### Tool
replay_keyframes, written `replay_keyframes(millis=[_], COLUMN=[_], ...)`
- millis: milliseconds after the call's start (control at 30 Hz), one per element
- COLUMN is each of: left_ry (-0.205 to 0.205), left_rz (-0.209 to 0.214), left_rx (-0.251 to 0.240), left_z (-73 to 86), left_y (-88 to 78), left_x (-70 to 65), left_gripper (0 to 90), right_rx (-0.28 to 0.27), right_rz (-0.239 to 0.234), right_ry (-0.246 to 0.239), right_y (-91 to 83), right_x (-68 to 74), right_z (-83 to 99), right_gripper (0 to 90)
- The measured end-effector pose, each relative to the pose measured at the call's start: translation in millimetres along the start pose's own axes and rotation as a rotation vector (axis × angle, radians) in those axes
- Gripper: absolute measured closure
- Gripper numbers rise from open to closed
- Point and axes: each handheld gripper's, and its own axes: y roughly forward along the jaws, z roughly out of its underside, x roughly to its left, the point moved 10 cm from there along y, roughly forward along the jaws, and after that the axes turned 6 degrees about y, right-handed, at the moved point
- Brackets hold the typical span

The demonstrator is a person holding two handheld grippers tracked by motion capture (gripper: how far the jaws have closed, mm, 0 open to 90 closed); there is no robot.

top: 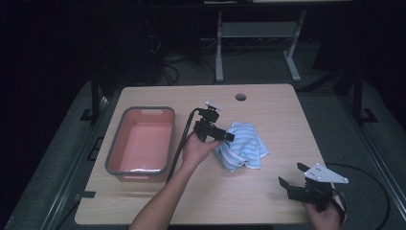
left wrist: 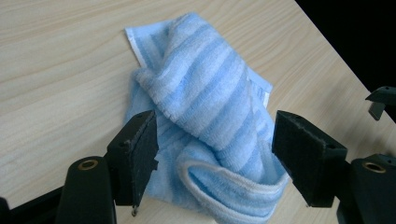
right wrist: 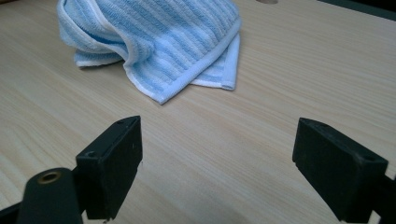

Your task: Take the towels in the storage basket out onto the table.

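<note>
Near the middle of the table (top: 277, 105), just right of the pink tub (top: 143, 140), lies the crumpled blue striped towel (top: 245, 149). Our left gripper (left wrist: 214, 156) hovers directly over it, jaws wide apart and straddling the thick ridge, which runs lengthwise between them. Our right gripper (top: 293, 176) waits well apart near the front right corner, jaws also spread over bare wood. We judge the left far better placed to pinch.
</note>
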Motion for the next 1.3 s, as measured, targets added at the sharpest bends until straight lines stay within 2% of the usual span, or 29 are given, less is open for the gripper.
replay_keyframes(millis=[467, 533, 767, 900, 1033, 1300], left_ry=[0.007, -0.007, 0.015, 0.008, 0.026, 0.03], left_rz=[0.009, 0.016, 0.015, 0.017, 0.018, 0.01], left_rx=[-0.014, -0.028, -0.032, -0.047, -0.04, -0.055], left_z=[12.6, 12.3, 18.1, 20.5, 25.3, 33.5], left_y=[-10.6, -11.9, -17.3, -20.2, -25.4, -35.0], left_x=[0.7, 0.2, -0.8, -2.7, -3.2, -1.5], left_gripper=[29.3, 28.1, 27.8, 27.6, 27.5, 27.5], right_rx=[0.007, 0.013, 0.016, 0.017, 0.016, 0.019], right_rz=[0.005, 0.006, 0.009, 0.013, 0.016, 0.016], right_ry=[0.0, 0.001, -0.004, -0.007, -0.007, -0.013], right_y=[2.8, 3.2, 4.3, 4.2, 4.2, 5.1], right_x=[-2.0, -1.2, -1.6, -2.1, -2.7, -1.9], right_z=[1.7, 2.2, 2.0, 2.3, 2.1, 2.3], right_gripper=[15.4, 15.4, 15.4, 15.4, 15.4, 15.4])
